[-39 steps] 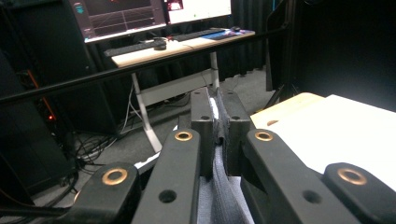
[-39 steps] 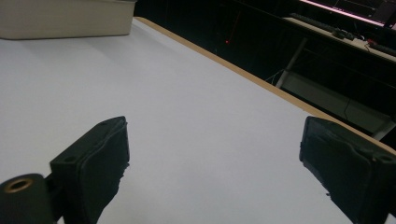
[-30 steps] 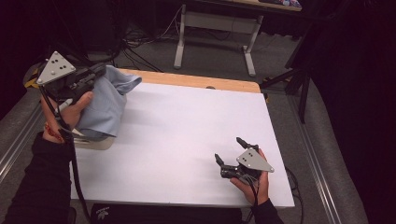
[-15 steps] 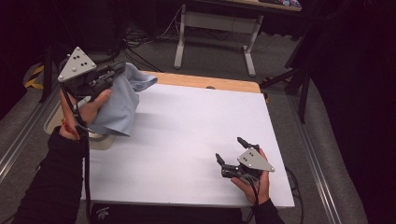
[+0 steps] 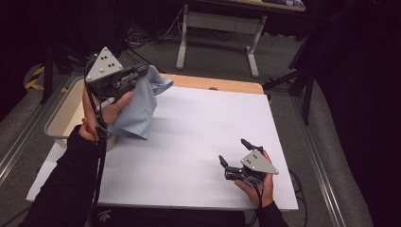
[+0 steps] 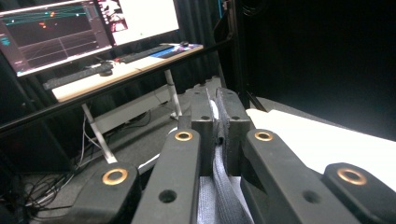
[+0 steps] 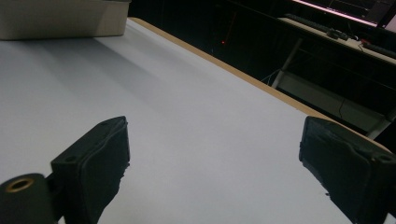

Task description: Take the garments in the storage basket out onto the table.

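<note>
A grey-blue cloth [image 5: 140, 107] hangs from my left gripper [image 5: 141, 72], which is raised over the white table's left edge with a hand under it. In the left gripper view the jaws of the left gripper [image 6: 215, 100] stand nearly together, and a fold of the cloth [image 6: 219, 186] is pinched between them. My right gripper [image 5: 232, 151] rests low at the table's near right, held in a hand. Its jaws stand wide apart with nothing between them. The right gripper view shows bare white table between the spread jaws of the right gripper [image 7: 217, 140].
A beige bin [image 5: 64, 111] sits at the table's left edge, partly behind the cloth, and appears as the bin [image 7: 60, 18] far off in the right gripper view. The white table top [image 5: 203, 123] has a wooden far edge. A desk with monitors [image 6: 93, 70] stands beyond.
My left gripper has moved right and upward with the cloth, from above the bin toward the table. The right gripper has stayed where it was.
</note>
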Action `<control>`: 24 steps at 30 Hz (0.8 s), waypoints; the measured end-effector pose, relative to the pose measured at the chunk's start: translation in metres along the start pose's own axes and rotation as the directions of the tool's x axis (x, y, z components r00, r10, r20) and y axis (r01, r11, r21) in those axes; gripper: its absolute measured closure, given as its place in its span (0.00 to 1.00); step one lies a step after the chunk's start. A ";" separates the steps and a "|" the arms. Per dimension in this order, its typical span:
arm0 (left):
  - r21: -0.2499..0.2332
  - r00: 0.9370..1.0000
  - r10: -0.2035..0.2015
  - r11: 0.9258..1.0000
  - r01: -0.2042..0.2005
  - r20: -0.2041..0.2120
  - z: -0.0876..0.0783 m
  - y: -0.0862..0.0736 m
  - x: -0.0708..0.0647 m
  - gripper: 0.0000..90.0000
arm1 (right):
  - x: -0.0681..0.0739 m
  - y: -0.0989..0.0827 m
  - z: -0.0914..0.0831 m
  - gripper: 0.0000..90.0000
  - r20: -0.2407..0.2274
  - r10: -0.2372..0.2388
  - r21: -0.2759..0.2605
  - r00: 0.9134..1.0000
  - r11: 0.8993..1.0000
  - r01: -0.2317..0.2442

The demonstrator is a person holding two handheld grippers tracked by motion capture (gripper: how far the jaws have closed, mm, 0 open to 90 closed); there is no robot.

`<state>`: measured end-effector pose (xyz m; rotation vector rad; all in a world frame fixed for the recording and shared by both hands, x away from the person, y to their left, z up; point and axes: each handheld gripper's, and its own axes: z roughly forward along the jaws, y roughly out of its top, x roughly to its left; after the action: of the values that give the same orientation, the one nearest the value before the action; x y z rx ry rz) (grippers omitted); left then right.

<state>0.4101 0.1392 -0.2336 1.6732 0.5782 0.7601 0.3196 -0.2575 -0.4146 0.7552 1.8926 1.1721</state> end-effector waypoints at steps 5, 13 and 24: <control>0.008 0.999 0.027 1.000 -0.027 0.019 0.010 0.008 -0.012 0.96 | 0.000 0.000 0.000 0.10 0.001 -0.001 -0.002 1.000 1.000 0.001; 0.028 0.995 0.068 0.997 -0.070 0.068 0.028 0.016 -0.033 0.96 | -0.003 -0.001 0.000 0.10 0.007 -0.001 0.005 1.000 1.000 0.001; 0.078 0.985 0.091 0.992 -0.103 0.147 0.057 -0.001 -0.063 0.96 | -0.009 -0.003 -0.002 0.10 0.018 0.006 0.007 1.000 1.000 -0.006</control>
<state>0.4101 0.0566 -0.2543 1.8290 0.4363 0.6858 0.3222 -0.2666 -0.4138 0.7735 1.8810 1.1595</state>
